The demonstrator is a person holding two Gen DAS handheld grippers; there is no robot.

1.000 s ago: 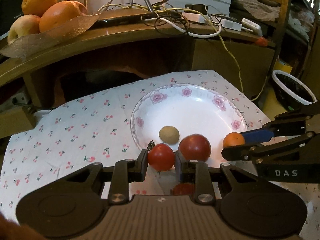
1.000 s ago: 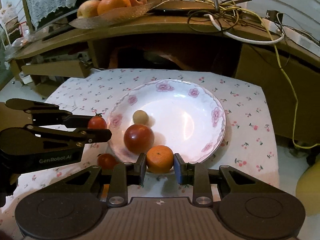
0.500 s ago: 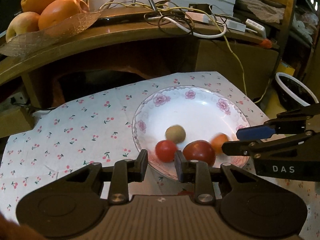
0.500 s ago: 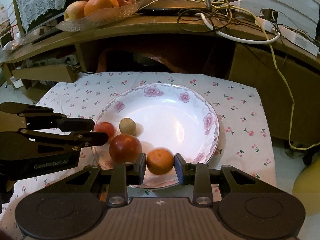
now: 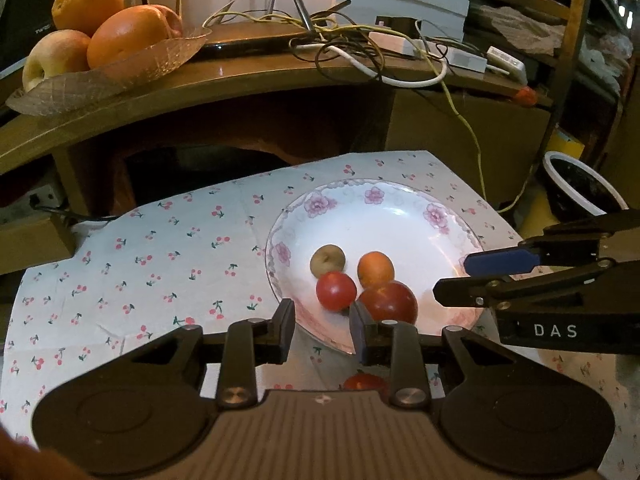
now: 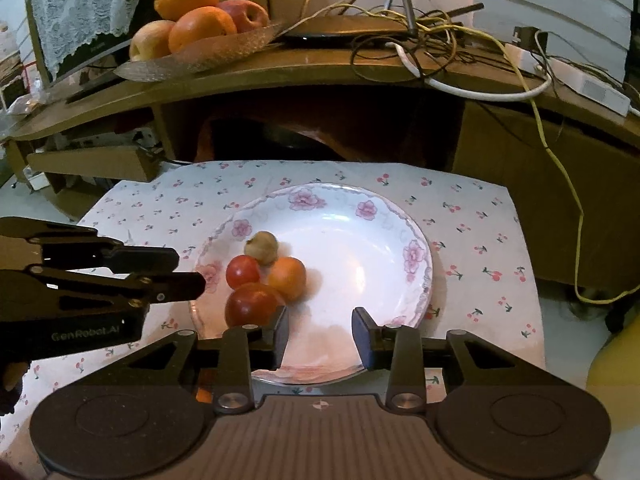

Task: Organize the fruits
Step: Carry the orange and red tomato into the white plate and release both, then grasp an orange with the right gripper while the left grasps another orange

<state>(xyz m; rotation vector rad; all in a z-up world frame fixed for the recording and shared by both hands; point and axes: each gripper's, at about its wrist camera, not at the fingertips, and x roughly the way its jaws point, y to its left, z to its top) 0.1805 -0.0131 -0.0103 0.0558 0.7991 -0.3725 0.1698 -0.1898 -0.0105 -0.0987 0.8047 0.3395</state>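
Both jaws stand spread with nothing between them: the right gripper (image 6: 320,330) has just been opening, the left gripper (image 5: 322,322) hovers beside it. Four fruits cluster touching in the flowered plate (image 6: 384,216) on the cloth-covered counter (image 6: 472,240): small tomato (image 5: 336,290), orange (image 5: 375,268), large red fruit (image 5: 390,301), brown fruit (image 5: 327,259)

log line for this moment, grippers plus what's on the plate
left gripper: open, empty | right gripper: open, empty, jaws just opening | white floral plate: small red tomato, large red fruit, orange fruit, small tan fruit

A curved wooden desk (image 5: 248,92) carries tangled cables (image 5: 360,52) under warm light.
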